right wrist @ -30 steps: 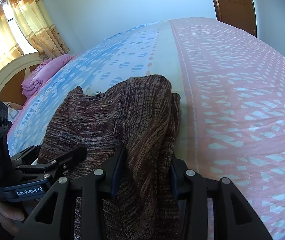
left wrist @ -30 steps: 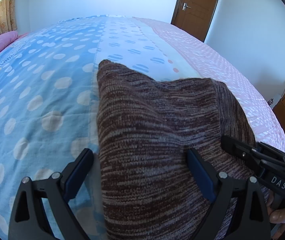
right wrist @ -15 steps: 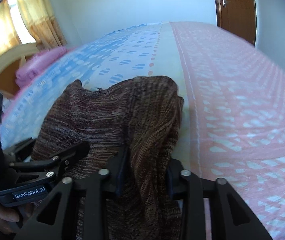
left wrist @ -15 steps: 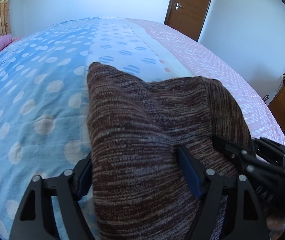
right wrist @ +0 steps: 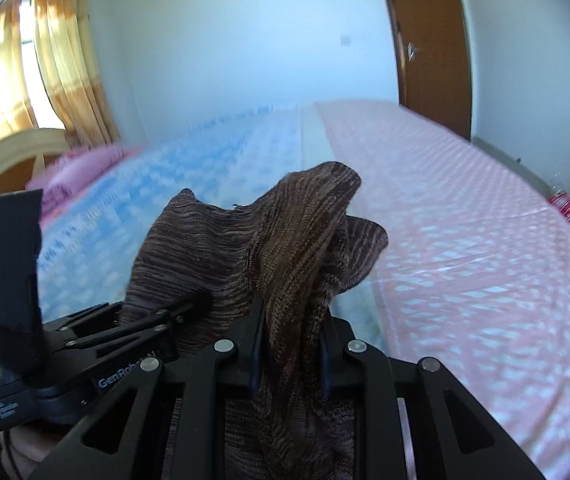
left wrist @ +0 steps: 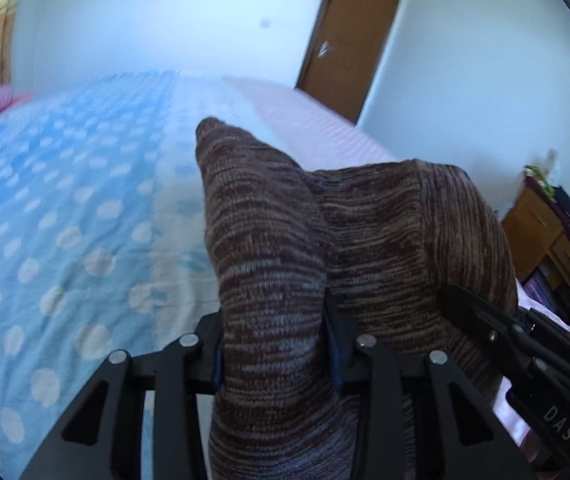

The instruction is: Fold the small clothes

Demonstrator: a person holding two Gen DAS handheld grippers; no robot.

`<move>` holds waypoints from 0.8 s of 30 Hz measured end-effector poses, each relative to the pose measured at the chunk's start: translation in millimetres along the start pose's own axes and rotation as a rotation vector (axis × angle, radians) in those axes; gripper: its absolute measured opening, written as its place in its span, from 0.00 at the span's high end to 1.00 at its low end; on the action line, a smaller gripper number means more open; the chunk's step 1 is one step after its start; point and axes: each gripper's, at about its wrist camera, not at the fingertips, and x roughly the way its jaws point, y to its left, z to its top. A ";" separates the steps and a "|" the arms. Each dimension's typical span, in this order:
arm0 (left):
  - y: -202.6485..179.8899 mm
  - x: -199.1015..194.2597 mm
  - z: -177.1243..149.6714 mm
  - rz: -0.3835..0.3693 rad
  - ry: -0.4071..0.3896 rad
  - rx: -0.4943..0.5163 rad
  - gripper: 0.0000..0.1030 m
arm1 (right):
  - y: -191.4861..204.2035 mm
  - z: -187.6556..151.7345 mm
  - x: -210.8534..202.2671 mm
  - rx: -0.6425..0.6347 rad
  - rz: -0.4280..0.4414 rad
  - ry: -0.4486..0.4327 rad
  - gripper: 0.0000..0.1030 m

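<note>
A brown striped knit garment (left wrist: 269,240) is held up off the bed between both grippers. My left gripper (left wrist: 273,344) is shut on its left part, the fabric bunched between the blue pads. My right gripper (right wrist: 291,356) is shut on its right part (right wrist: 297,248), which stands up in a fold above the fingers. Each gripper shows in the other's view, the right one in the left wrist view (left wrist: 525,360) and the left one in the right wrist view (right wrist: 85,344), close side by side.
The bed (left wrist: 65,220) has a blue dotted half and a pink patterned half (right wrist: 485,240). Pink pillows (right wrist: 81,168) lie by the cream headboard (right wrist: 5,152). A brown door (left wrist: 349,40) is at the far wall. A wooden cabinet (left wrist: 545,232) stands right of the bed.
My left gripper closed on the garment. Both grippers have lifted it off the bed and tilted upward, so the far corners now hang free in the air.
</note>
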 end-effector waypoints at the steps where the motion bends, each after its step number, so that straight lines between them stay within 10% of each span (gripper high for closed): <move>1: -7.7 -10.2 -0.2 -0.010 -0.015 0.015 0.62 | -0.9 -0.9 -12.1 0.008 0.000 -0.017 0.79; 13: -122.9 -38.3 1.0 -0.271 0.021 0.107 0.62 | -74.0 -8.1 -164.7 0.146 -0.077 -0.166 0.80; 24: -198.0 25.5 -15.4 -0.249 0.090 0.232 0.62 | -163.6 -41.6 -177.8 0.278 -0.179 -0.134 0.82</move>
